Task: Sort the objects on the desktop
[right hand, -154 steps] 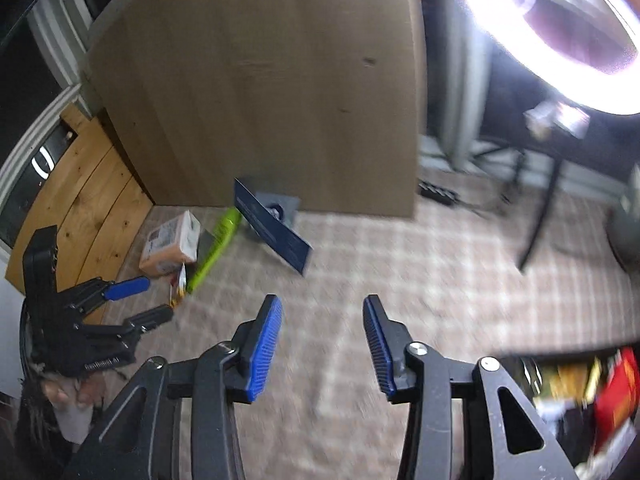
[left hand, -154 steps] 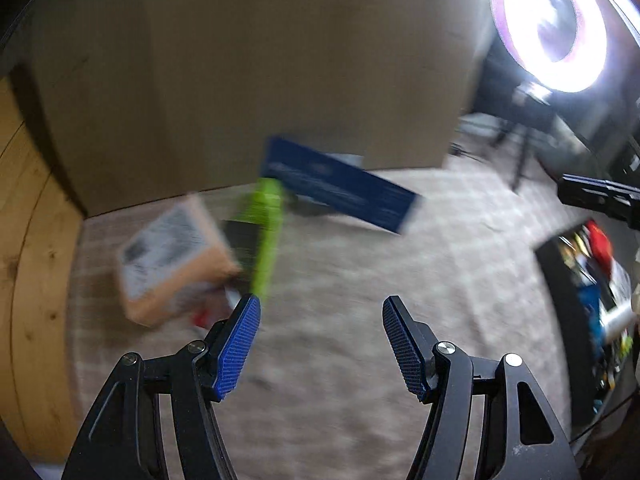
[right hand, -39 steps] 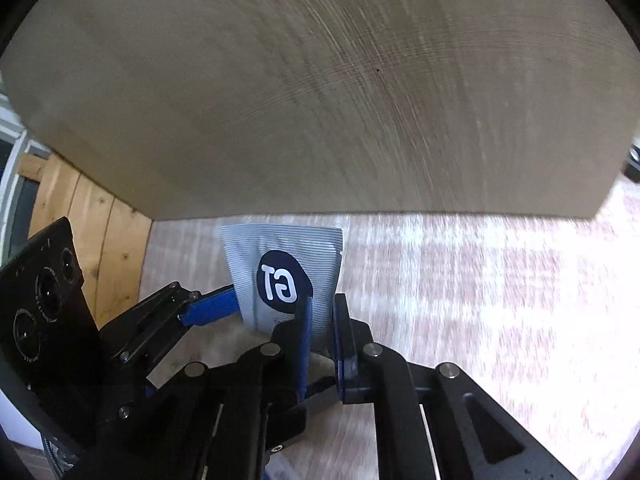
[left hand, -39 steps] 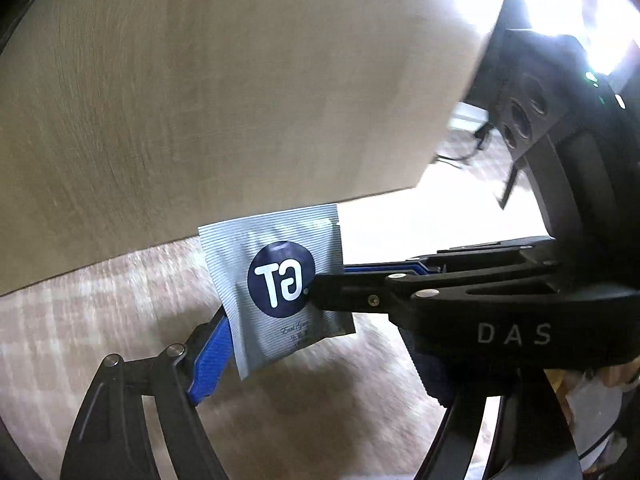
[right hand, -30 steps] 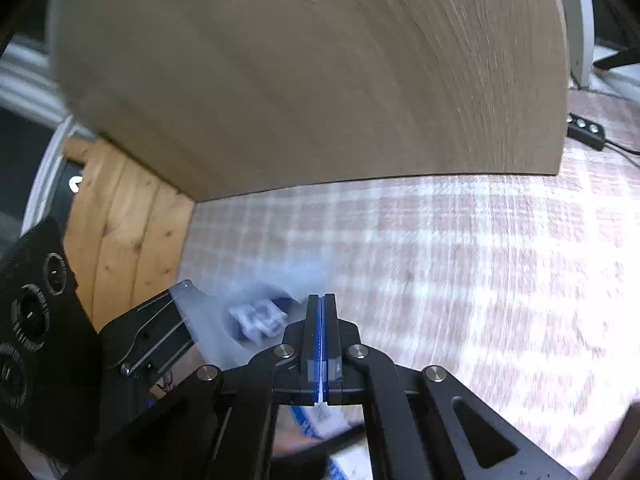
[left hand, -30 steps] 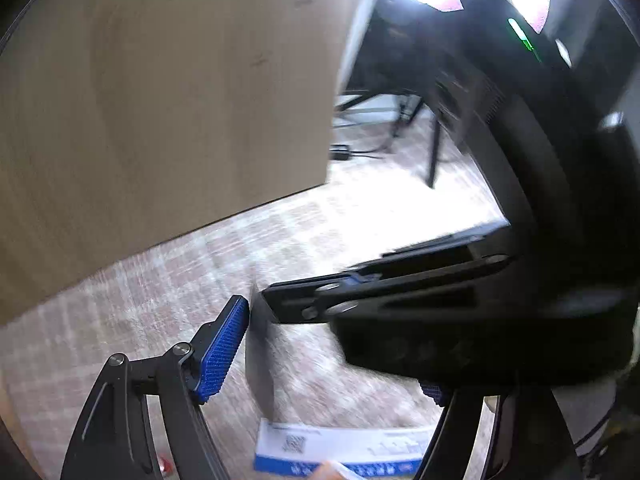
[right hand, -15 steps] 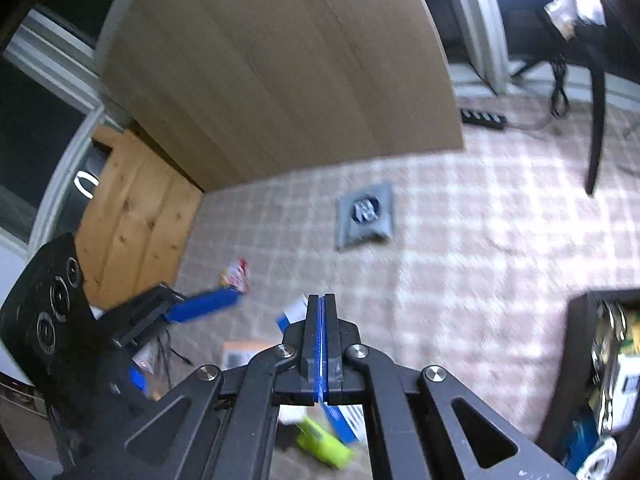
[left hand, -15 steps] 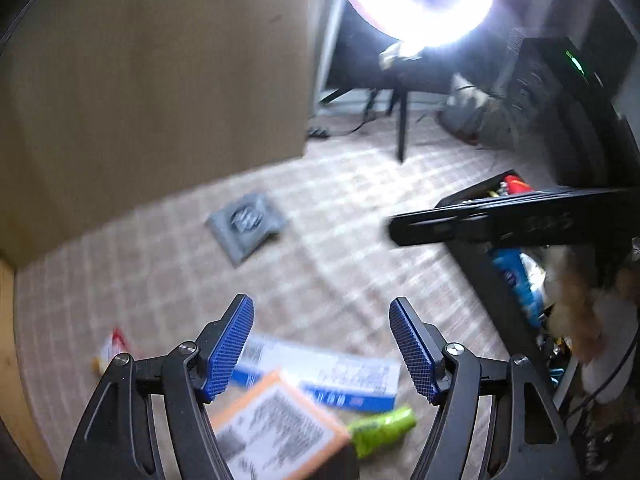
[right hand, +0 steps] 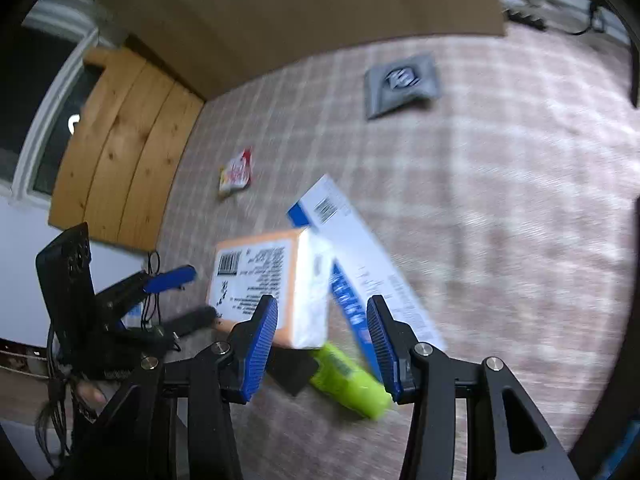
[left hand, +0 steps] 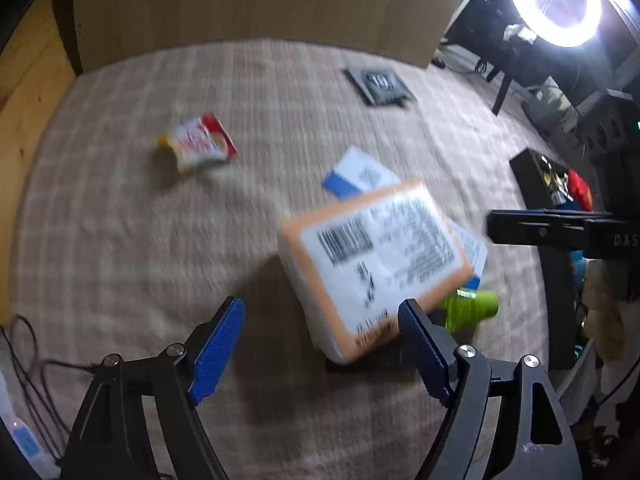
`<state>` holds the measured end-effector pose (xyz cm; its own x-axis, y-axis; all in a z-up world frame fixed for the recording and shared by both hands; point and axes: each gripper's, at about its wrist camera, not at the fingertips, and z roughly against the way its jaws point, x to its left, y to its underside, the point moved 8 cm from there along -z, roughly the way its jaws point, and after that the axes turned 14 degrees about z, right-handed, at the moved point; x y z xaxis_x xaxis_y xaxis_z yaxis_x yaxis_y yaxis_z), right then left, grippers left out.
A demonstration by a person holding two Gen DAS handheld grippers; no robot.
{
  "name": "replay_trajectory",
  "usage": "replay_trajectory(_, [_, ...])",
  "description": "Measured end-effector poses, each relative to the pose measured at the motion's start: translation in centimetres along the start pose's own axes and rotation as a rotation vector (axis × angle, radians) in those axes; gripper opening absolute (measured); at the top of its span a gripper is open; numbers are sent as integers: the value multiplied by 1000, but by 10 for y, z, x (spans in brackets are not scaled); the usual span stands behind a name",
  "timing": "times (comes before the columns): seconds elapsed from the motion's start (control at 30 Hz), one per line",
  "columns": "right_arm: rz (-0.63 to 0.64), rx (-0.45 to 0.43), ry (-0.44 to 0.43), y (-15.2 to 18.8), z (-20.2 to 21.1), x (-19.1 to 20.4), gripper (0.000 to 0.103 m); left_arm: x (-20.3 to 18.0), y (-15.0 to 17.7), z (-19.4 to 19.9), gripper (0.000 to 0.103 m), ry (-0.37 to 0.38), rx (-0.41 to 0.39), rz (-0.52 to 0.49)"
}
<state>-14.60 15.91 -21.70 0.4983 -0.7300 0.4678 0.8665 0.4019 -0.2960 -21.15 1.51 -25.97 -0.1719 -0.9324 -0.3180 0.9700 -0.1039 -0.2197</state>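
An orange tissue pack (left hand: 376,260) with a white label lies on the checked cloth, on top of a long blue-and-white box (right hand: 360,264) and a green tube (right hand: 348,380). My left gripper (left hand: 320,344) is open and empty just in front of the pack. My right gripper (right hand: 322,344) is open and empty above the pack (right hand: 272,276) and the tube. A grey GT sachet (left hand: 380,86) lies flat near the wooden panel; it also shows in the right wrist view (right hand: 400,82). A red-and-yellow snack packet (left hand: 196,146) lies alone at the left.
A wooden panel (left hand: 256,0) stands at the back of the cloth. A black bin (left hand: 556,208) with several items is at the right. A ring light (left hand: 552,0) shines at the far right. Cables (left hand: 28,360) lie at the left edge.
My right gripper held the grey sachet, let it drop flat onto the cloth, stayed shut while pulling back, and now stands open. Both grippers have come down over the pile with the tissue pack.
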Motion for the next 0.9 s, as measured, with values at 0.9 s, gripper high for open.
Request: replay_trajectory(0.9, [-45, -161, 92, 32, 80, -15, 42, -178, -4, 21, 82, 122, -108, -247])
